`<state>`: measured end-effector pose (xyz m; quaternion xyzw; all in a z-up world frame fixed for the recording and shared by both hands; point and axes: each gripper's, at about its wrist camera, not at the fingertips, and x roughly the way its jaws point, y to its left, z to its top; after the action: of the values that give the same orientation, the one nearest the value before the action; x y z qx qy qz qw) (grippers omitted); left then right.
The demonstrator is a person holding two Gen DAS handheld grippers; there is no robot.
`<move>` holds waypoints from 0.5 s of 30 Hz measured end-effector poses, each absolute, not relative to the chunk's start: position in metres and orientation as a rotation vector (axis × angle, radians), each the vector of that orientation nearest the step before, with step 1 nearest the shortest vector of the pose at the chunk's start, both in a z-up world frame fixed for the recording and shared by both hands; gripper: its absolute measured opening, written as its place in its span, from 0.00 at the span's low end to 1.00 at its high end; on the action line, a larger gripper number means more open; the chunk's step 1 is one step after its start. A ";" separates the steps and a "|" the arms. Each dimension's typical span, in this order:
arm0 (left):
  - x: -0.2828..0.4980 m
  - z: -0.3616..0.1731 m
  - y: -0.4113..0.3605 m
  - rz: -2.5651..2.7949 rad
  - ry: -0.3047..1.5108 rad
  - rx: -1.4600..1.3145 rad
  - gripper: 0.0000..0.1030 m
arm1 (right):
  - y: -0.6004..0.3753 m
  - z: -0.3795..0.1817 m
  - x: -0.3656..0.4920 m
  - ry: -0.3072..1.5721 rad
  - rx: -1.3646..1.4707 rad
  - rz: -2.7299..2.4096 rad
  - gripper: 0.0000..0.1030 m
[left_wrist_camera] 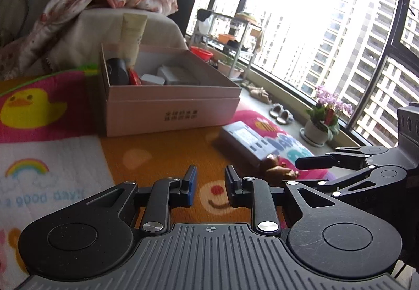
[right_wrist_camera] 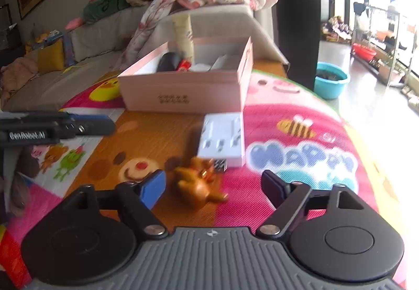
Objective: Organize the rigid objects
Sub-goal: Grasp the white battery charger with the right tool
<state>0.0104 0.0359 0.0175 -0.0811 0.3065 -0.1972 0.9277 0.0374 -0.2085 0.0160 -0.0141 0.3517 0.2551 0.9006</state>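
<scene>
A small brown figurine (right_wrist_camera: pixel 200 186) lies on the play mat (right_wrist_camera: pixel 264 130), blurred, its shape hard to make out, touching the near corner of a flat white box (right_wrist_camera: pixel 222 139). Your right gripper (right_wrist_camera: pixel 213 186) sits just short of it, fingers spread wide either side and gripping nothing. Beyond stands the open pink carton (right_wrist_camera: pixel 183 92), dark print on its front too small to read, holding a cream tube (left_wrist_camera: pixel 132 36), a black case (left_wrist_camera: pixel 117 71) and pale boxes. Your left gripper (left_wrist_camera: pixel 209 186) hovers over the mat's orange panel, jaws parted a little and empty; its side reads "GenRobot.AI" in the right wrist view. The mat shows "HAPPY" (right_wrist_camera: pixel 301 159) and, mirrored, "a good day!" (left_wrist_camera: pixel 49 197). Bare mat lies between grippers and carton. A blanket-draped sofa (left_wrist_camera: pixel 154 28) backs the carton; floor and a window (left_wrist_camera: pixel 327 28) open rightward.
</scene>
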 end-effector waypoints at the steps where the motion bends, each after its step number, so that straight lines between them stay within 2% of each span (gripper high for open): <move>1: 0.009 0.017 0.037 -0.396 0.632 -0.168 0.25 | -0.204 0.015 0.035 0.726 -0.034 0.539 0.75; 8: -0.004 0.018 0.050 -0.328 0.639 -0.190 0.24 | -0.166 0.023 0.019 0.682 -0.064 0.685 0.73; 11: -0.008 0.017 0.053 -0.308 0.651 -0.203 0.24 | -0.165 0.037 0.019 0.588 -0.088 0.628 0.73; 15: -0.009 0.015 0.040 -0.346 0.669 -0.196 0.24 | -0.162 0.035 0.057 0.595 -0.113 0.428 0.73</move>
<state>-0.0086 0.0401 0.0154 -0.0957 0.3262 -0.1689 0.9252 0.0565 -0.1623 0.0348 -0.0552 0.2908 0.2091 0.9320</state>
